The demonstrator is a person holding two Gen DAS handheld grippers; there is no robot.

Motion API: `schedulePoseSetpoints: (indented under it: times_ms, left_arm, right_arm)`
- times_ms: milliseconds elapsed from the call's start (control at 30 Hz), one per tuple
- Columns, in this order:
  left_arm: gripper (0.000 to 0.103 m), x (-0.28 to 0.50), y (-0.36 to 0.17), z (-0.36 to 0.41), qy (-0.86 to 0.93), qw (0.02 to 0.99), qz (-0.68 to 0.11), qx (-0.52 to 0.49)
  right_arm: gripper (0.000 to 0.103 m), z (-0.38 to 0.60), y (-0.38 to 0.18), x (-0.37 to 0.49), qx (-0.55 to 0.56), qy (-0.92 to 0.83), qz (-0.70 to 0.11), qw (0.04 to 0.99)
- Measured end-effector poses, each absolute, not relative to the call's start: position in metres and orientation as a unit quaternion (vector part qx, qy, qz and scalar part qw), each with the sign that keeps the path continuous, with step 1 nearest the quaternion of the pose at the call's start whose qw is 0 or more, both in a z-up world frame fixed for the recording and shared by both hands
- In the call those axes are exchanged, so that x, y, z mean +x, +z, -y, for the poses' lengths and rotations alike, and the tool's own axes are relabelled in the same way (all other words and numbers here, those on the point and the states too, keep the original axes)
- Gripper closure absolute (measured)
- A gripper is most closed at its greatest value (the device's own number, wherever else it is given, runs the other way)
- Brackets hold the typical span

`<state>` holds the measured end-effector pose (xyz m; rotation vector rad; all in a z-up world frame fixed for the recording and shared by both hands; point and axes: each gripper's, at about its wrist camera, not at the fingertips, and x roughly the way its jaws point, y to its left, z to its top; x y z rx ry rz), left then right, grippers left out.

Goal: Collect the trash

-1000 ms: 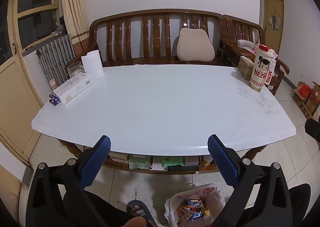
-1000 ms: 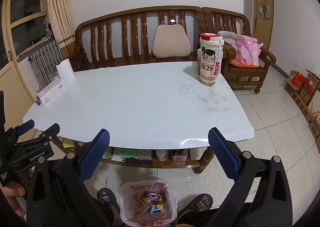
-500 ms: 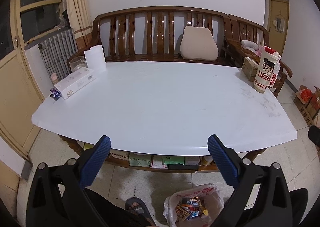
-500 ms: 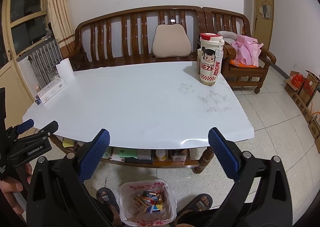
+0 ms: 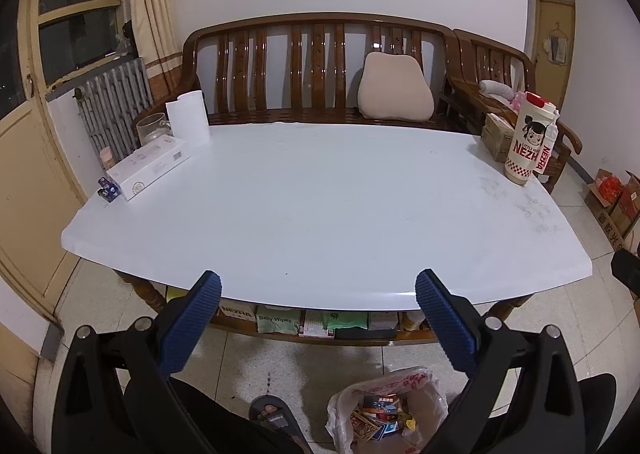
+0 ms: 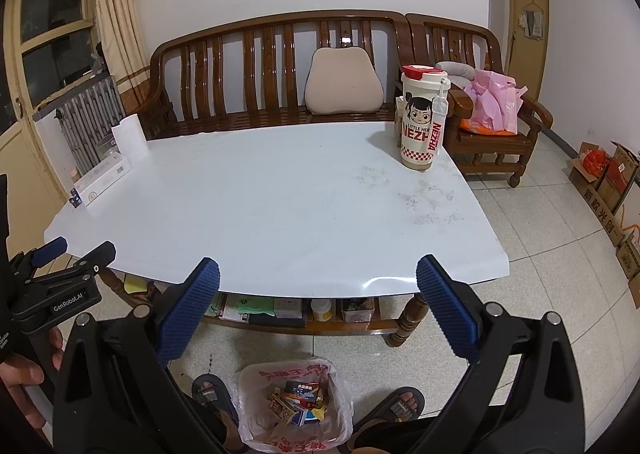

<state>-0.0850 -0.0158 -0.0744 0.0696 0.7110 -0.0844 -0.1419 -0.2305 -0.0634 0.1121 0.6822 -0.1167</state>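
A white plastic trash bag (image 6: pixel 294 402) with colourful wrappers inside sits on the floor in front of the white table (image 6: pixel 280 214), between the person's sandalled feet. It also shows in the left wrist view (image 5: pixel 386 408). My left gripper (image 5: pixel 316 294) is open and empty, held above the table's near edge. My right gripper (image 6: pixel 318 280) is open and empty, also over the near edge. The left gripper also shows at the left of the right wrist view (image 6: pixel 74 252).
On the table stand a tall Nezha cup (image 6: pixel 422 118), a white box (image 5: pixel 150 166), a paper roll (image 5: pixel 188 120) and a glass jar (image 5: pixel 152 126). A wooden bench (image 5: pixel 320 70) with a cushion stands behind. A shelf under the table (image 5: pixel 320 324) holds packets. Cardboard boxes (image 6: pixel 608 182) line the right wall.
The left gripper has risen and tilted a little, so the table sits lower in its view. The right gripper has barely moved. Both stay open.
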Motion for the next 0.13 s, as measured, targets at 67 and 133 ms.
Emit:
schedulePoseSetpoints:
  times_ms: [67, 133]
  left_arm:
    - [0.008, -0.0846, -0.0744, 0.0158, -0.039, 0.936, -0.348, 0.033]
    - [0.008, -0.0838, -0.0746, 0.0151, -0.038, 0.936, -0.349, 0.033]
  right_arm:
    - [0.007, 0.2309, -0.0631, -0.1422, 0.055, -0.056, -0.334, 0.939]
    - [0.007, 0.2302, -0.0649, -0.1421, 0.054, -0.056, -0.333, 0.940]
